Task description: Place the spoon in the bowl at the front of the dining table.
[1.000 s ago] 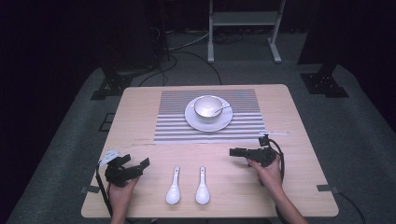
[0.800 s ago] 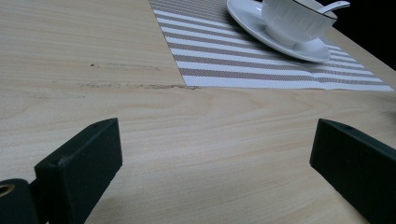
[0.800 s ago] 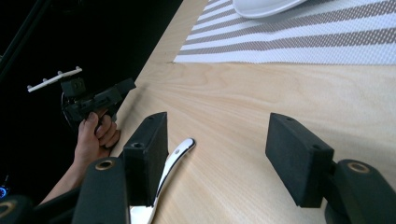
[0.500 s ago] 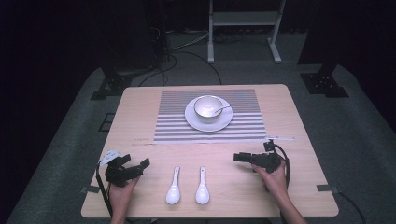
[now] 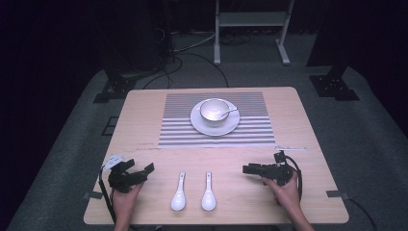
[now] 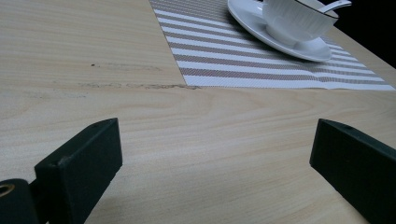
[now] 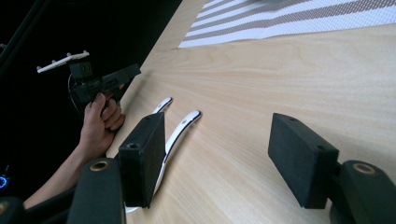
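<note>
Two white ceramic spoons (image 5: 179, 193) (image 5: 209, 192) lie side by side near the table's front edge, handles pointing away from me. My left gripper (image 5: 144, 171) rests on the table left of them, open, with bare wood between its jaws (image 6: 215, 154). Right of the spoons sits my right gripper (image 5: 248, 169), open and pointing left toward them. In the right gripper view (image 7: 219, 149) the nearer spoon (image 7: 180, 133) runs behind the left jaw, and the other spoon (image 7: 161, 105) lies beyond it. Nothing is held.
A striped placemat (image 5: 250, 132) covers the table's far middle. On it stands a white saucer (image 5: 232, 126) with a white bowl (image 5: 213, 110) holding a small spoon (image 5: 230, 112). The bowl (image 6: 299, 18) is also in the left gripper view, far right. Dark floor surrounds the table.
My right gripper has slid a little toward the table's front edge, still open. The left gripper and the spoons have not moved.
</note>
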The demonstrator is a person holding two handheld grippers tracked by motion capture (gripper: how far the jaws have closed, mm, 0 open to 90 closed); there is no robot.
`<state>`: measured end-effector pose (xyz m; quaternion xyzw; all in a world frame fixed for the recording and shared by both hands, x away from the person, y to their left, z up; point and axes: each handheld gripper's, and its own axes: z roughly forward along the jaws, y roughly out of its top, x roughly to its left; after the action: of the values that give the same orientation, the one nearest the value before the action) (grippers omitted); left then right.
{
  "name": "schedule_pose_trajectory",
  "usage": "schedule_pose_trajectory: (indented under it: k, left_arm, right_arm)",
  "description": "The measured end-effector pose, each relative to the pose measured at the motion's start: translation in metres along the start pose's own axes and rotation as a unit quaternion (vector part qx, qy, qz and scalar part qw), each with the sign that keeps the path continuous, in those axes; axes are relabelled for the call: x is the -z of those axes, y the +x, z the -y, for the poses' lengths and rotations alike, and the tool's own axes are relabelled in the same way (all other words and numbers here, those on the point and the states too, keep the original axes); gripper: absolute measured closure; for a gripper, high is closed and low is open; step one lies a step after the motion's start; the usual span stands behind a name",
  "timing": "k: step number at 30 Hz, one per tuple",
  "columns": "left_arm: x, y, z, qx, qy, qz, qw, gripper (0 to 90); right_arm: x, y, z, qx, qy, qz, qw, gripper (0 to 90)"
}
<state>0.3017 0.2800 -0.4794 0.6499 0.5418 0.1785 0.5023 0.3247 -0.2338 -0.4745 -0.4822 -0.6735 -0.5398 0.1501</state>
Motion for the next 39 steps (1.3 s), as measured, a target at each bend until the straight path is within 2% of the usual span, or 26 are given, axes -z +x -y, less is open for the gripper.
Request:
schedule_pose_trajectory:
  k: [11,18,39]
  left_arm:
    - [0.000,0.000,0.000,0.000,-0.001,0.000,1.0000,0.9]
    - [0.000,0.000,0.000,-0.001,0.001,-0.001,1.0000,0.9]
    - [0.000,0.000,0.000,-0.002,0.002,-0.002,1.0000,0.9]
  right_arm:
    - [0.003,-0.001,0.011,-0.001,0.005,0.001,1.0000,35.5]
    - [0.009,-0.004,0.020,-0.009,-0.002,-0.002,1.0000,35.5]
    - [0.020,-0.001,0.042,-0.008,-0.014,-0.006,0.9999,35.4]
